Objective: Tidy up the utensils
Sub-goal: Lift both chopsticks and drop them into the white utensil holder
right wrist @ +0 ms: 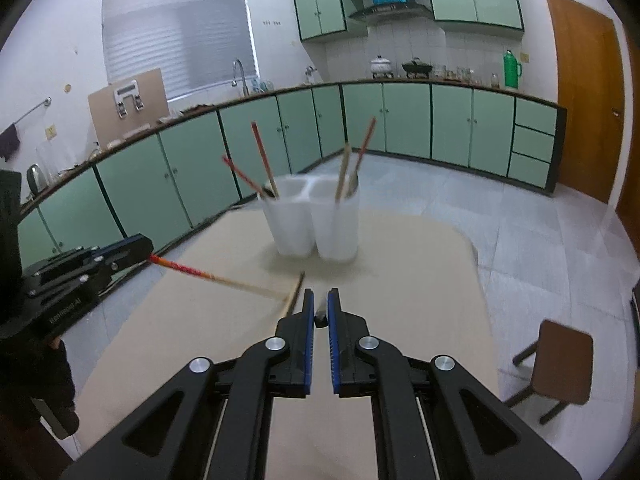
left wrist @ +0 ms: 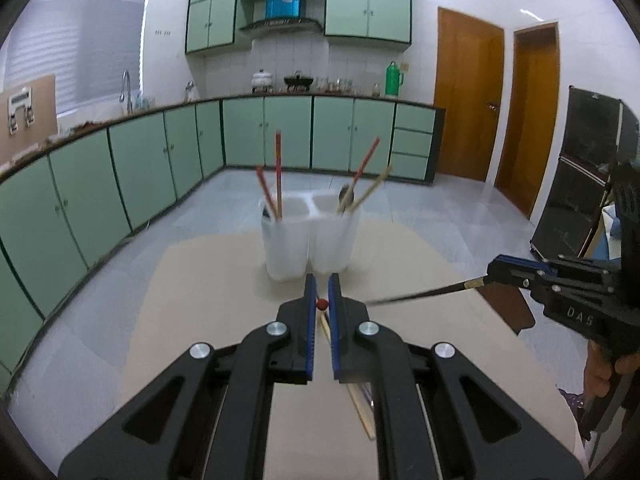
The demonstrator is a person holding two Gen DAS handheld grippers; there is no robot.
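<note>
A white two-compartment holder (left wrist: 288, 248) (right wrist: 294, 232) stands on the beige table (left wrist: 200, 300) (right wrist: 400, 280). Red chopsticks (left wrist: 278, 172) lean in its left cup. A red chopstick, a wooden one and a spoon (left wrist: 345, 196) sit in its right cup. My left gripper (left wrist: 322, 280) (right wrist: 146, 248) is shut on a red-ended chopstick (left wrist: 322, 303) (right wrist: 208, 276), held above the table. My right gripper (right wrist: 320, 294) (left wrist: 492, 270) is shut on a dark chopstick (right wrist: 295, 292) (left wrist: 420, 294). In the right wrist view the two chopsticks cross short of the holder.
A brown stool (right wrist: 560, 368) (left wrist: 512, 308) stands beside the table on the right. Green cabinets (left wrist: 120, 168) line the left and far walls under a counter with a sink. A black cabinet (left wrist: 580, 184) and wooden doors (left wrist: 468, 96) are at the right.
</note>
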